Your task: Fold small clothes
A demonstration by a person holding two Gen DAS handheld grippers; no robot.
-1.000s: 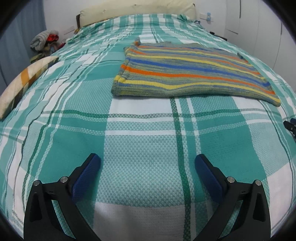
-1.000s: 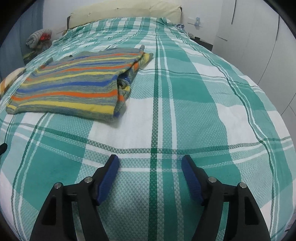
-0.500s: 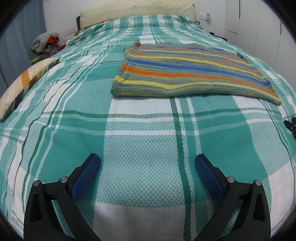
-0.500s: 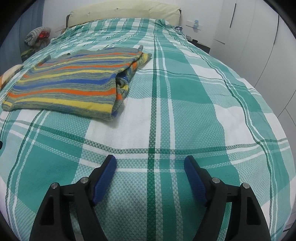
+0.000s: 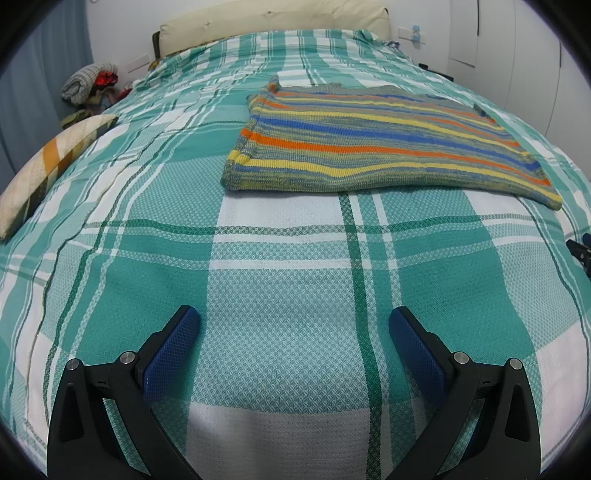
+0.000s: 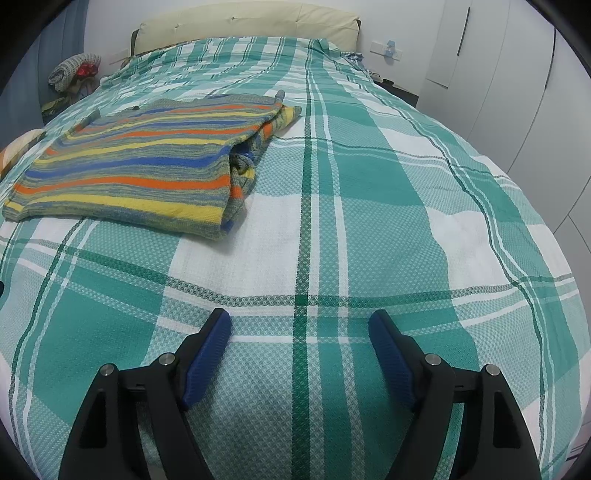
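Step in hand: judged as a pause between folds. The sweater lies folded flat on the bed, w/ a tucked layer showing at its right edge in the right wrist view. It sits well ahead of both claws, touching neither.

Left claw: jaws apart, nothing between them, only bedspread below. Right claw: jaws apart, empty; they have just been opening a little wider. It hangs to the right of the sweater.

Next move, as a judgement: either a further fold or none; the garment already looks compact. A further fold calls for both claws to reach fwd, pinch the near hem at 2 corners, and carry it toward the headboard.

Count:
- Sweaters: 1.
- Claws: 2.
- Cushion at bed's left edge: 1.
- Clothes pile beyond the bed, far left: 1; item count cannot be told.
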